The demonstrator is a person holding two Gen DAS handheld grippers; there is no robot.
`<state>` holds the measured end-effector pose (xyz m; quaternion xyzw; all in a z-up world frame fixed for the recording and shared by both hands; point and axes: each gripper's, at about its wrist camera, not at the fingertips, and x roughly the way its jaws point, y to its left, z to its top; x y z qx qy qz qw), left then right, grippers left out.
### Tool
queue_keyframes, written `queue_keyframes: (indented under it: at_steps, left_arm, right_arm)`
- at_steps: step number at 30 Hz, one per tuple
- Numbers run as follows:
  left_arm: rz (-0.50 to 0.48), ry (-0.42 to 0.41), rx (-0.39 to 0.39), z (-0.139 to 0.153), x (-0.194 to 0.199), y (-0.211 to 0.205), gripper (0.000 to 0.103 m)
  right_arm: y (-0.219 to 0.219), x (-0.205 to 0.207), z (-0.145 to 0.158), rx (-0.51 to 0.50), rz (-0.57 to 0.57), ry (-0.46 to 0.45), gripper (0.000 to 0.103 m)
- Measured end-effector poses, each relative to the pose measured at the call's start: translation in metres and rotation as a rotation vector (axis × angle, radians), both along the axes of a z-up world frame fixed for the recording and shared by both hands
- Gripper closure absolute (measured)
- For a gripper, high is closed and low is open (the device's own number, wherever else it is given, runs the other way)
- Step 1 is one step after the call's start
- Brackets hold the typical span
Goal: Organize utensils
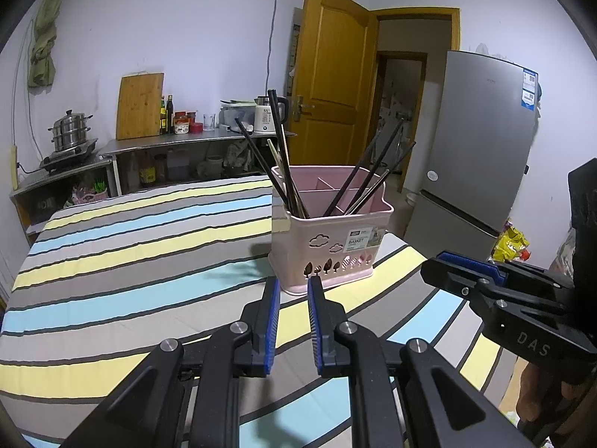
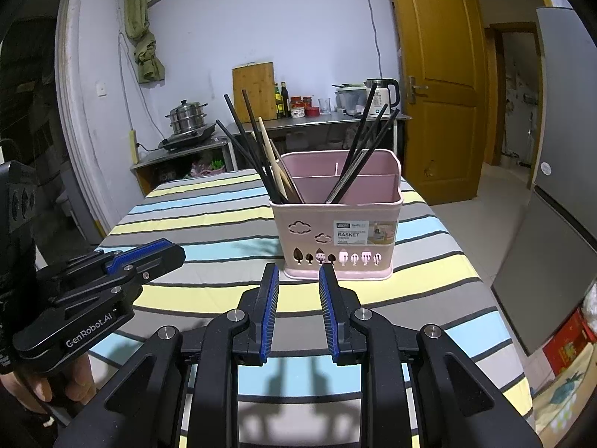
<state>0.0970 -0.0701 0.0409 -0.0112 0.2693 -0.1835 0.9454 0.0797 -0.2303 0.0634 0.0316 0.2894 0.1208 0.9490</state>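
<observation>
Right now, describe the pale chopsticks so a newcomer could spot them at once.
Start at the striped table and find the pink basket standing on it. In its left compartment, a bundle of sticks leans out to the left. The pale wooden chopsticks are the only light ones there; every other stick, like the black chopsticks, is dark.

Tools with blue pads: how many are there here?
2. The left tool and the right tool are side by side, both open and empty, just short of the pink basket.
</observation>
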Motion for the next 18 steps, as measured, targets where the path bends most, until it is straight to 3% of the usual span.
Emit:
queue_keyframes:
  at_steps: [18]
  left_arm:
    - [-0.002,-0.004,0.003,0.0008,-0.0008,-0.0014,0.089]
  right_arm:
    - [0.0019,-0.0025,-0.0001,-0.003,0.0,0.0,0.08]
